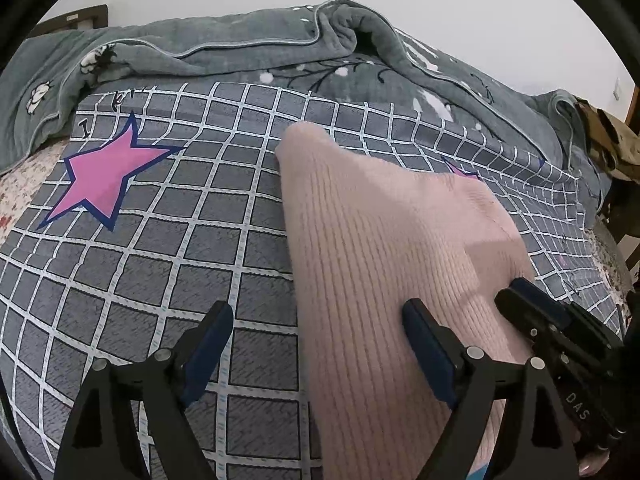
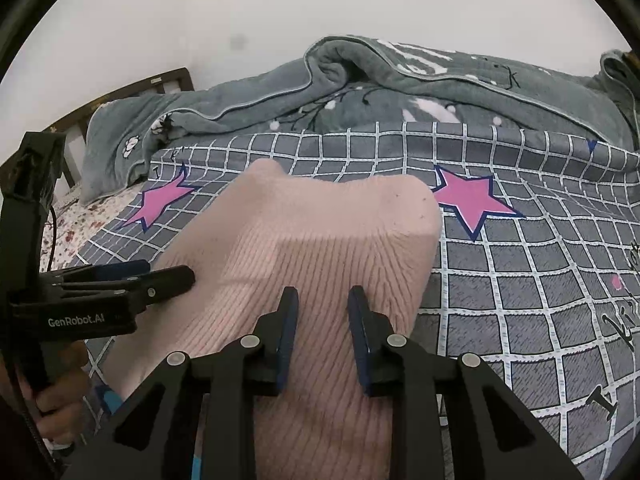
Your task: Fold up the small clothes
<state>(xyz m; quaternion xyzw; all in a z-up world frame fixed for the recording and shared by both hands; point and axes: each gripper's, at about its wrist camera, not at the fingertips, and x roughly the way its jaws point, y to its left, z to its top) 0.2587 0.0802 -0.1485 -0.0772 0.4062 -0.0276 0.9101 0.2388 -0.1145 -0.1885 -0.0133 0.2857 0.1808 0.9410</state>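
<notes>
— Left gripper first: how do its jaws stand?
— Wide apart, nothing pressed between them. One finger hangs over the checked bedsheet, the other over the pink ribbed sweater, whose edge runs between the two.
— And the right gripper?
— Jaws narrow but not closed, with a gap between the pads. Both fingertips hang over the sweater; I cannot tell whether they touch the knit, and no fold is pinched in the gap.
— Where does the sweater lie from there?
— Spread flat straight ahead of and beneath the right gripper, reaching away to a rounded far edge. The left gripper comes in from the right gripper's left side, its tips at the sweater's side edge.
— What else is around?
— A pink star printed on the sheet just beyond the sweater's far right corner, another star ahead and left of the left gripper. A rumpled grey quilt lies bunched farther off, along the wall.
— Any hand visible?
— Part of one hand gripping the left tool's handle, low in the right camera's view.
</notes>
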